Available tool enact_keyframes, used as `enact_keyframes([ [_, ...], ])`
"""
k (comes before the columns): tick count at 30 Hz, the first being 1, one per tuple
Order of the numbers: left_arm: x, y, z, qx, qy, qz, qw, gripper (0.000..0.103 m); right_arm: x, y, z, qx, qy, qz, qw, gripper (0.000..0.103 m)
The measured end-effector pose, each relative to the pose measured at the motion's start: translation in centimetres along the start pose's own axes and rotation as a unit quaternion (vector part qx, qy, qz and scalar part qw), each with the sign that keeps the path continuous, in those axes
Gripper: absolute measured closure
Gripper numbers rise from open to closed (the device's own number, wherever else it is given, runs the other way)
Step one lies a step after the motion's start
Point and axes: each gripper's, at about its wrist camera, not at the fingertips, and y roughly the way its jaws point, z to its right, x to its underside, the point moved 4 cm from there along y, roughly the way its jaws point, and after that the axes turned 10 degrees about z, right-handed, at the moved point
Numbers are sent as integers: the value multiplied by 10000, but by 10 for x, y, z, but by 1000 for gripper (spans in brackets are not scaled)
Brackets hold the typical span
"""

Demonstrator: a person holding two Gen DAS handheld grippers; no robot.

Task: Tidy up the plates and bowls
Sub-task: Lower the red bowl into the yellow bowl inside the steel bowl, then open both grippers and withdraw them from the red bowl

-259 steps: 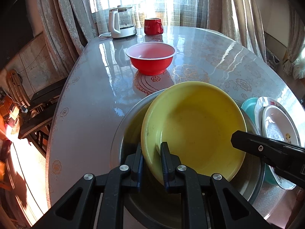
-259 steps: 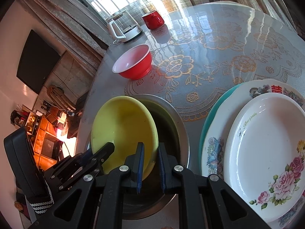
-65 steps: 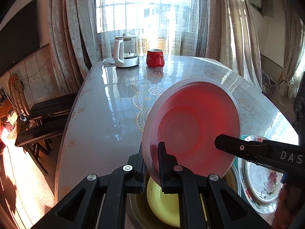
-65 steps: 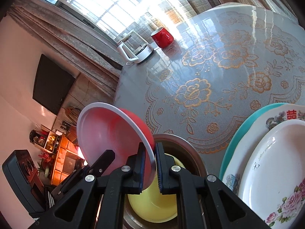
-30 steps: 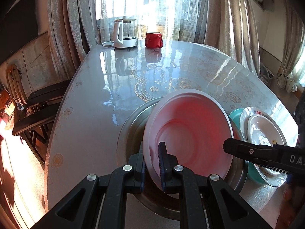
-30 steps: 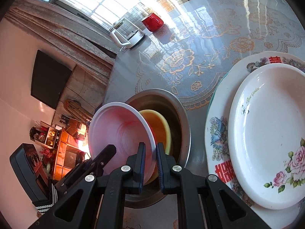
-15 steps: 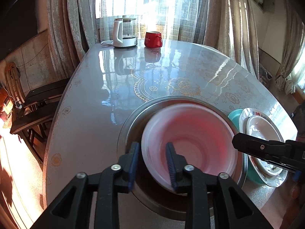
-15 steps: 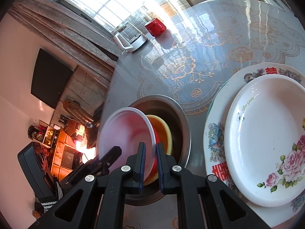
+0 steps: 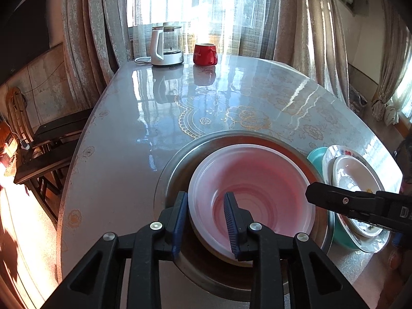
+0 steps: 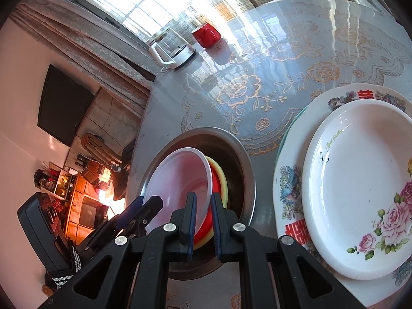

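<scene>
Looking along your left claw (image 9: 206,219), you see the red bowl (image 9: 253,195) now sitting level inside the steel basin (image 9: 175,164), where a second ago it hung tilted from your grip. The left fingers (image 9: 179,221) straddle its near rim with daylight on both sides, so the claw stands narrowly apart and presses on nothing. It let go wider a moment back and its jaws are closing again now, with the rim between them but untouched. Your right claw (image 9: 312,195) reaches in from the right edge at the bowl's far rim. Beyond the basin, the plates (image 9: 352,177) lie stacked near the counter (image 9: 116,154) edge, while the kettle (image 9: 166,46) and mug (image 9: 204,54) stand well apart at the far end.

Turning to the right wrist view, your right claw (image 10: 203,221) sits almost closed around the bowl's rim (image 10: 203,180). A sliver of gap shows beside the rim, and you cannot be sure here that the pads bite. The bowl rests on the yellow bowl (image 10: 223,180), both nested in the basin (image 10: 247,170). The left claw (image 10: 140,209) shows at the bowl's left side. Just right of the basin, the white plate (image 10: 360,188) tops the stack.

By the look of it, the bowls are gathered. You probably only need to free the right claw to finish this step.
</scene>
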Motion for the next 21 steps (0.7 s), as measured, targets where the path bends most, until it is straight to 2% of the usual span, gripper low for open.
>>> enact_keyframes([
  [4, -1, -2, -1, -34, -21, 44, 10000, 73, 0, 1, -2, 44, -88, 54, 9999, 80],
  [8, -2, -4, -3, -30, -80, 69, 9999, 72, -4, -4, -5, 154, -251, 230, 9993, 78],
  [11, -2, -6, -4, -28, -136, 91, 9999, 67, -5, -5, -5, 96, -230, 231, 9994, 77],
  [13, -3, -7, -4, -27, -153, 115, 9998, 60, -4, -5, -5, 91, -241, 225, 9994, 77],
  [21, -4, -15, -5, -64, -159, 211, 9996, 51, -2, -7, -5, 56, -252, 236, 9994, 76],
])
